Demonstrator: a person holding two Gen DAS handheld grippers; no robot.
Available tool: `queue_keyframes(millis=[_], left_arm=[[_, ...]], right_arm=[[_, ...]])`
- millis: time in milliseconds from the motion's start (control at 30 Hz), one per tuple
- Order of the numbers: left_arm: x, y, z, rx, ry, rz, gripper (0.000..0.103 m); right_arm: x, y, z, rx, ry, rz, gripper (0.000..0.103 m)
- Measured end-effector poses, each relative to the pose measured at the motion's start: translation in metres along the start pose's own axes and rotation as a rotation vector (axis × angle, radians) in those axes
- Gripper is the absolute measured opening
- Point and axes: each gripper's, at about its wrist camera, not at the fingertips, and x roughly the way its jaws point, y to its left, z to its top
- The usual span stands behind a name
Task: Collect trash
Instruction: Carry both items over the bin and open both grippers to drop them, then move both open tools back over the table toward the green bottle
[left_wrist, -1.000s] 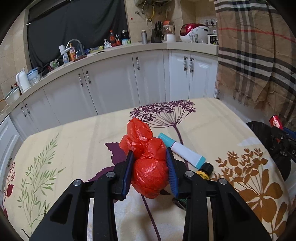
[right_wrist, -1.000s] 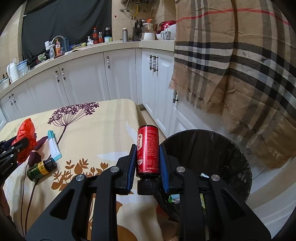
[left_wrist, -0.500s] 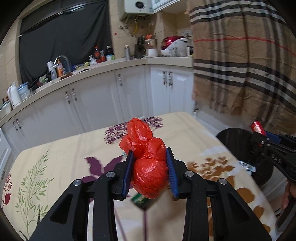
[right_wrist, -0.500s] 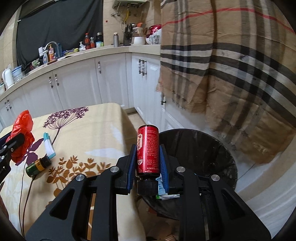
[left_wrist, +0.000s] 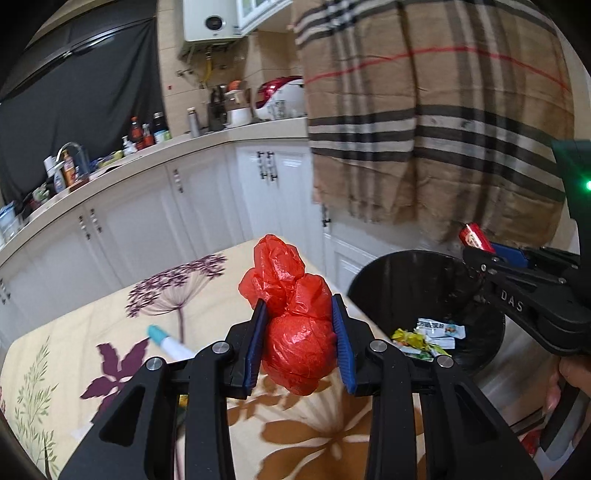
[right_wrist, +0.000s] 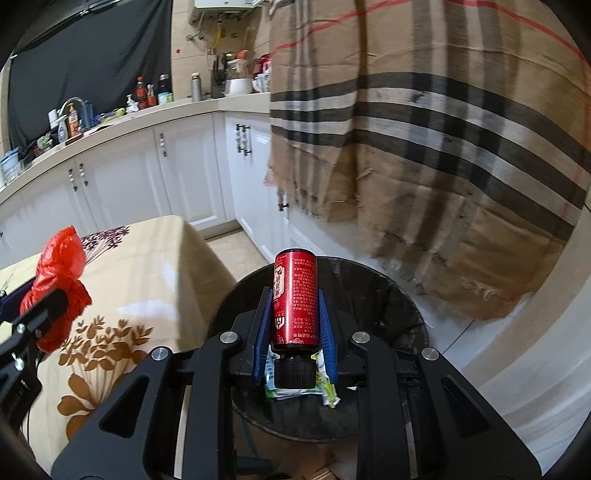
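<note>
Red bottle (right_wrist: 294, 297) above black bin (right_wrist: 406, 295)

"das" is printed in pale letters on the right hand-held gripper (left_wrist: 480, 254).

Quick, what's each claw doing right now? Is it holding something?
Left gripper: closed on the red plastic bag.
Right gripper: closed on the red bottle, over the black trash bin.

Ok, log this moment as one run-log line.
left claw: shut on red bag, over table edge | right claw: shut on red bottle, above black bin | bin: wrappers inside | nothing released
</note>
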Motion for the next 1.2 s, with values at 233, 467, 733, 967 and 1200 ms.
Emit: queue_keyframes(millis=[233, 467, 733, 967, 1200], left_arm=[[0.015, -0.022, 0.009, 0.017, -0.002, -0.025, 0.035], [0.032, -0.039, 0.021, 0.009, -0.014, -0.045, 0.035], [0.054, -0.059, 0.032, 0.003, -0.02, -0.064, 0.036], [0.064, -0.055, 0.031, -0.028, -0.003, -0.042, 0.051], [0.056, -0.04, 0.026, -0.033, 0.008, -0.016, 0.054]], right_arm=[[0.006, -0.017, 0.002, 0.026, -0.004, -0.02, 0.023], [0.017, -0.028, 0.004, 0.047, -0.004, -0.033, 0.023], [0.032, -0.04, 0.006, 0.07, -0.002, -0.063, 0.024], [0.036, -0.042, 0.006, 0.068, 0.0, -0.083, 0.043], [0.031, -0.035, 0.006, 0.067, -0.003, -0.073, 0.043]])
